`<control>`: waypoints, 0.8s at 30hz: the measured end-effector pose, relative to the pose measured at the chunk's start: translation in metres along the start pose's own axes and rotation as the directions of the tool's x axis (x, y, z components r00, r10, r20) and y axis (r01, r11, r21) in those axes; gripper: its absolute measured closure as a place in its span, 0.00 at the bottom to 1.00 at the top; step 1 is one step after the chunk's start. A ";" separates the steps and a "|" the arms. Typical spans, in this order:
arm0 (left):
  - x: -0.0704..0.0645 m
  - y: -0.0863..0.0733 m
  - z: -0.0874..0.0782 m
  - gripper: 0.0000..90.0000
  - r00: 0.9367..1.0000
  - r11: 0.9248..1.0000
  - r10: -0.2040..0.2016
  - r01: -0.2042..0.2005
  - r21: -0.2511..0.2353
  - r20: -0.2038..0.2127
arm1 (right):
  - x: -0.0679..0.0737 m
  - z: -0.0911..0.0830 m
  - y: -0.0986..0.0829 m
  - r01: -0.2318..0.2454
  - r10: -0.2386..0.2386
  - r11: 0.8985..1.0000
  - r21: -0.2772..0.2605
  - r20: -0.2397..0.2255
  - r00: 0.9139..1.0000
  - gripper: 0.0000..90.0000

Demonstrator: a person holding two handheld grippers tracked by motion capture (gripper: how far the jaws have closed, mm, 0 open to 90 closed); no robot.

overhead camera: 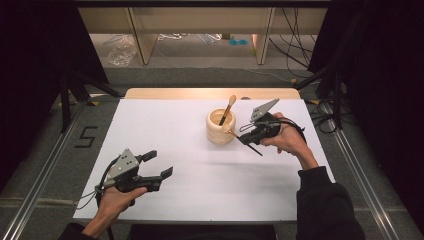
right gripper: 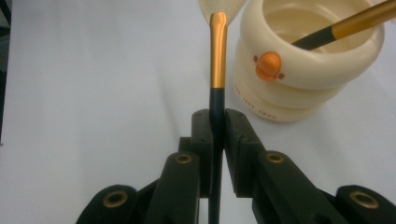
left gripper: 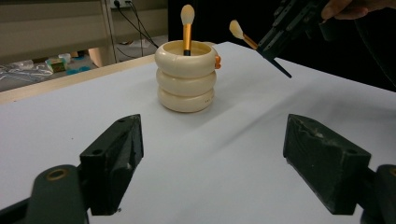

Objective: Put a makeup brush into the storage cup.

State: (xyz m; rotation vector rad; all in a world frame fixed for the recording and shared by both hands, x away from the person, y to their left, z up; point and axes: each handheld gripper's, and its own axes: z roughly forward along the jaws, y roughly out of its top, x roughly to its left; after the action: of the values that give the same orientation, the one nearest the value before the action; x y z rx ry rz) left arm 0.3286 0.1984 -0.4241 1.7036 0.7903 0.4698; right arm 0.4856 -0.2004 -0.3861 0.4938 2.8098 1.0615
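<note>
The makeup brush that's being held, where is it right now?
The held brush is clamped in the right tool, just right of the cream ringed holder on the white table, beside a second brush standing inside the holder.

Your right gripper [overhead camera: 248,138] is clamped on a brush [overhead camera: 243,141], held just right of the cup [overhead camera: 220,127], bristle end toward the cup wall. A second brush [overhead camera: 227,109] stands in the cup, leaning up and right. Your left gripper [overhead camera: 159,164] rests at the near left of the white mat [overhead camera: 200,185], jaws spread apart, well away from the cup.
</note>
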 end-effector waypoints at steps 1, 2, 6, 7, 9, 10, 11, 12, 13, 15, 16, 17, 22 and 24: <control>0.000 0.000 0.000 0.22 1.000 1.000 0.000 0.000 0.001 -0.001 | 0.000 -0.001 0.000 -0.001 0.001 1.000 -0.005 -0.012 1.000 0.93; 0.000 0.000 0.000 0.22 1.000 1.000 -0.001 0.001 0.000 0.000 | 0.000 -0.001 0.001 -0.008 0.007 1.000 -0.024 -0.008 1.000 0.93; 0.000 0.000 0.000 0.22 1.000 1.000 -0.001 0.001 0.000 0.000 | 0.001 -0.003 0.002 -0.015 0.013 0.998 -0.064 -0.026 1.000 0.93; 0.000 0.000 0.001 0.22 1.000 1.000 -0.003 0.003 -0.007 0.005 | 0.001 -0.003 0.003 -0.018 0.016 0.997 -0.074 -0.030 0.999 0.93; 0.000 0.000 0.001 0.22 1.000 1.000 -0.002 0.002 -0.007 0.006 | 0.001 -0.005 0.004 -0.026 0.023 0.996 -0.090 -0.036 0.999 0.93; 0.000 0.000 0.001 0.22 1.000 1.000 -0.002 0.002 -0.006 0.006 | 0.001 -0.005 0.004 -0.028 0.024 0.994 -0.103 -0.035 0.999 0.93; 0.000 0.000 0.000 0.22 1.000 1.000 0.000 0.000 0.003 -0.002 | 0.001 -0.006 0.005 -0.031 0.027 0.993 -0.116 -0.036 0.999 0.93; 0.001 0.000 0.000 0.22 1.000 1.000 0.010 -0.010 0.002 0.000 | 0.001 -0.007 0.005 -0.032 0.028 0.992 -0.124 -0.036 0.999 0.93; 0.001 0.000 0.000 0.22 1.000 1.000 0.013 -0.013 0.003 0.001 | 0.001 -0.008 0.005 -0.038 0.033 0.991 -0.130 -0.039 0.999 0.93; 0.001 0.000 0.000 0.22 1.000 1.000 0.008 -0.008 0.002 0.000 | 0.002 -0.009 0.006 -0.038 0.033 0.987 -0.154 -0.033 0.999 0.93; 0.001 0.000 0.000 0.22 1.000 1.000 0.008 -0.008 0.002 0.000 | 0.001 -0.010 0.006 -0.039 0.034 0.987 -0.157 -0.035 0.999 0.93; 0.000 0.000 0.000 0.22 1.000 1.000 -0.002 0.002 0.001 -0.001 | 0.002 -0.010 0.007 -0.041 0.034 0.984 -0.175 -0.043 0.999 0.93; 0.000 0.000 0.001 0.22 1.000 1.000 -0.002 0.002 -0.006 0.005 | 0.002 -0.013 0.011 -0.050 0.042 0.976 -0.214 -0.042 0.998 0.93; 0.000 0.000 0.001 0.22 1.000 1.000 -0.003 0.003 -0.007 0.005 | 0.002 -0.014 0.012 -0.050 0.043 0.971 -0.234 -0.035 0.998 0.93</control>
State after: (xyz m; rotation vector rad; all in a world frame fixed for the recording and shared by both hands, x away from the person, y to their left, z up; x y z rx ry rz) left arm 0.3293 0.1982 -0.4247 1.6965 0.7866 0.4650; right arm 0.4842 -0.2000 -0.3673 0.5237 2.6593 1.3993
